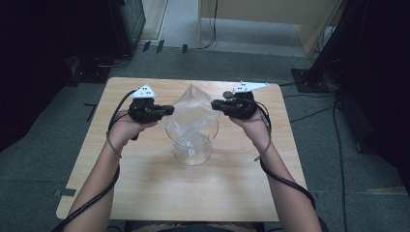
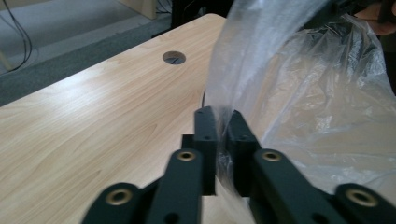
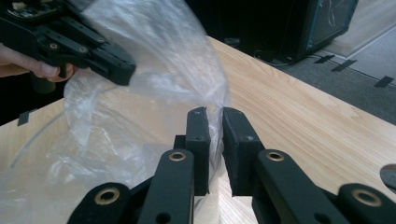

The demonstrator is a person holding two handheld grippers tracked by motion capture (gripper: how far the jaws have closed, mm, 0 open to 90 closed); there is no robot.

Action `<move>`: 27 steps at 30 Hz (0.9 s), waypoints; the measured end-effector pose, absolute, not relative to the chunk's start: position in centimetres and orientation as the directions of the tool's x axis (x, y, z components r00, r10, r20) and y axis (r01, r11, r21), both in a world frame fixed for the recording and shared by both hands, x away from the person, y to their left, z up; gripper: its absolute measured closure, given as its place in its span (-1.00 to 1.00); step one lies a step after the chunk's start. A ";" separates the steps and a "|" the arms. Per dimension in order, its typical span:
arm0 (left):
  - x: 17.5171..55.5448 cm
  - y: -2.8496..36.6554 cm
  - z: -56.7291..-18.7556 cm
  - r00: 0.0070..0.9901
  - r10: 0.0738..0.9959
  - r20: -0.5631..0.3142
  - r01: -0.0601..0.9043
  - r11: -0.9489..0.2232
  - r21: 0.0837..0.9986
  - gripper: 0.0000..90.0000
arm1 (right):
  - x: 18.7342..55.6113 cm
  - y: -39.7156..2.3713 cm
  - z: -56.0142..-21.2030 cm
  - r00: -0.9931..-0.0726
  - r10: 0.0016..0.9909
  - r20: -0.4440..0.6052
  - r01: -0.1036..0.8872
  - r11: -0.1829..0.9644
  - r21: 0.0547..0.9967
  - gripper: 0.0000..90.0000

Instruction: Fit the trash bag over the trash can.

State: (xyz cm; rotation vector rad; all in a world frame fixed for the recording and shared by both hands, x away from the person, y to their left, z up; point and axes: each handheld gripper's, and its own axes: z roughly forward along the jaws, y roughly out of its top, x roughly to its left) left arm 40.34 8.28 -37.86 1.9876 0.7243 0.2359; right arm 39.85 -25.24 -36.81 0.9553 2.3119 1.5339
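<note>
A clear plastic bag stands with its lower part inside a clear round container at the middle of the wooden table. My left gripper is at the bag's left edge, level with its upper part. In the left gripper view its jaws are shut on a fold of the bag film. My right gripper is at the opposite edge, and in its own view the jaws pinch the bag's film. The left gripper also shows there, holding the far side.
A round cable hole lies in the table near its far edge. Around the table are grey floor, cables, a dark stand base at the right and dark equipment at the back left.
</note>
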 end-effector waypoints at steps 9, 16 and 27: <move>40.7 9.0 -38.3 0.784 0.599 -0.163 0.411 -0.303 0.860 0.99 | 40.4 -26.5 -37.7 -0.733 0.650 0.200 0.436 0.224 0.872 0.89; 40.9 9.4 -38.4 0.753 0.636 -0.167 0.411 -0.259 0.874 0.99 | 40.6 -26.7 -38.2 -0.717 0.667 0.202 0.444 0.212 0.871 0.91; 41.3 9.5 -39.7 0.728 0.658 -0.193 0.452 -0.249 0.857 0.94 | 40.9 -26.0 -39.7 -0.705 0.679 0.204 0.474 0.237 0.848 0.92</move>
